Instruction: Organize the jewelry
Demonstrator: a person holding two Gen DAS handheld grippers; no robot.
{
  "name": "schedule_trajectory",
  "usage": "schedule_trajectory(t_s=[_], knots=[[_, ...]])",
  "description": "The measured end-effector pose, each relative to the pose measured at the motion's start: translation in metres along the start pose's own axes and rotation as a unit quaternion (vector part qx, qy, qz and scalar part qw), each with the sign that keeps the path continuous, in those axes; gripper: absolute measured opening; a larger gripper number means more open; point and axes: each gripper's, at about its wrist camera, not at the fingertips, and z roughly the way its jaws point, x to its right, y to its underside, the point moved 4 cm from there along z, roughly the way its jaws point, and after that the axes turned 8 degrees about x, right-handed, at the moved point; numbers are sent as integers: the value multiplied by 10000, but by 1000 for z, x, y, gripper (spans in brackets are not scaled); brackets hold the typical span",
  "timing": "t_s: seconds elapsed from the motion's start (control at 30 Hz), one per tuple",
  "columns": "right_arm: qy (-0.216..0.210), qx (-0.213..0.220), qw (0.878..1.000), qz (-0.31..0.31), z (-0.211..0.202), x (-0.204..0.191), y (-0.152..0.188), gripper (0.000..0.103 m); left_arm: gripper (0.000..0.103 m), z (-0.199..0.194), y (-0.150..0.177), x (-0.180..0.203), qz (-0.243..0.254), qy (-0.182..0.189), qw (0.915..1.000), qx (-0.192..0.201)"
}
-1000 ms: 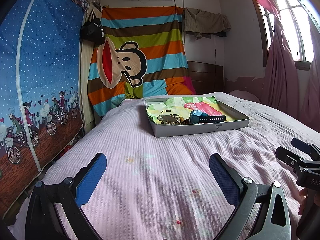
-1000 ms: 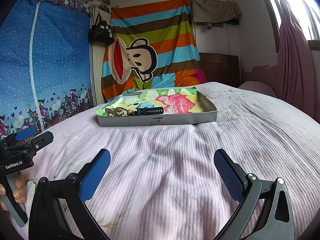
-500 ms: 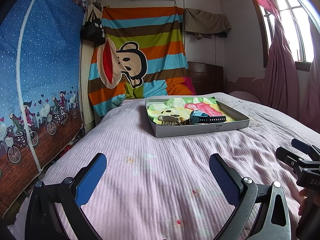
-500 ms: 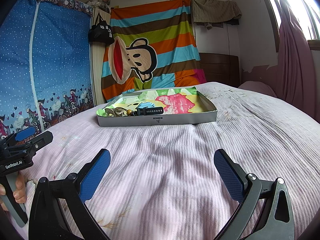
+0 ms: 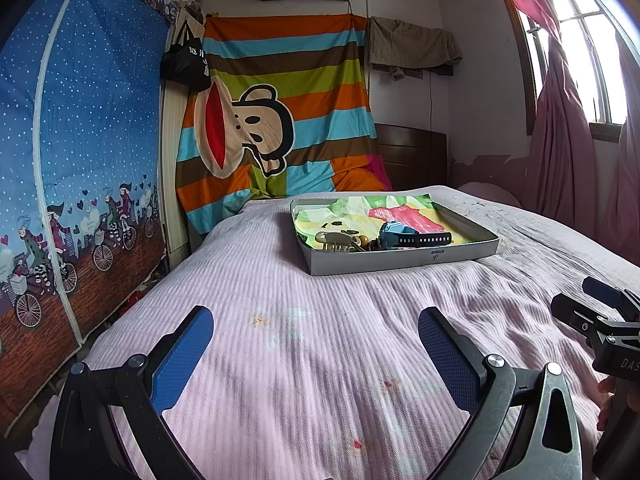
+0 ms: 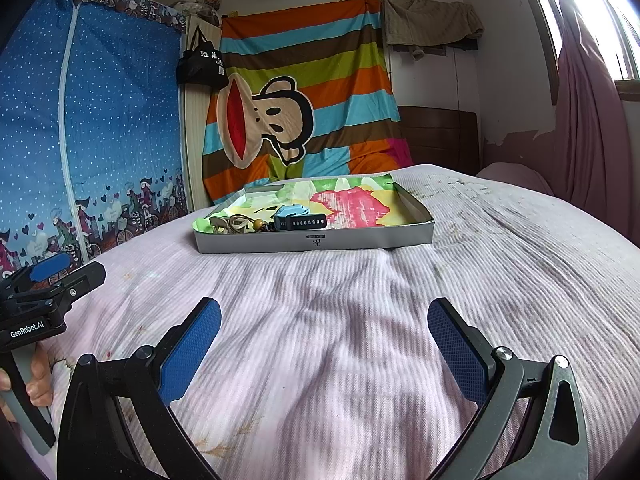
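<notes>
A shallow grey box lined with colourful paper lies on the pink bed, far ahead of both grippers. In it lie a blue watch with a black strap, a beige hair claw and a beaded cord piece. My left gripper is open and empty, low over the bedspread. My right gripper is open and empty too, to the right of the left one.
The pink striped bedspread fills the foreground. A blue fabric wardrobe stands along the left. A striped monkey blanket hangs on the far wall. Pink curtains and a window are on the right.
</notes>
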Motion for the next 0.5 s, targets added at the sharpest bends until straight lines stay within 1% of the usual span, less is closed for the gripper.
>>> schedule_trajectory(t_s=[0.33, 0.5], knots=[[2, 0, 10000, -1, 0, 0, 0, 102, 103, 0, 1, 0, -1, -19, 10000, 6], [2, 0, 10000, -2, 0, 0, 0, 102, 103, 1, -6, 0, 39, -59, 10000, 35]])
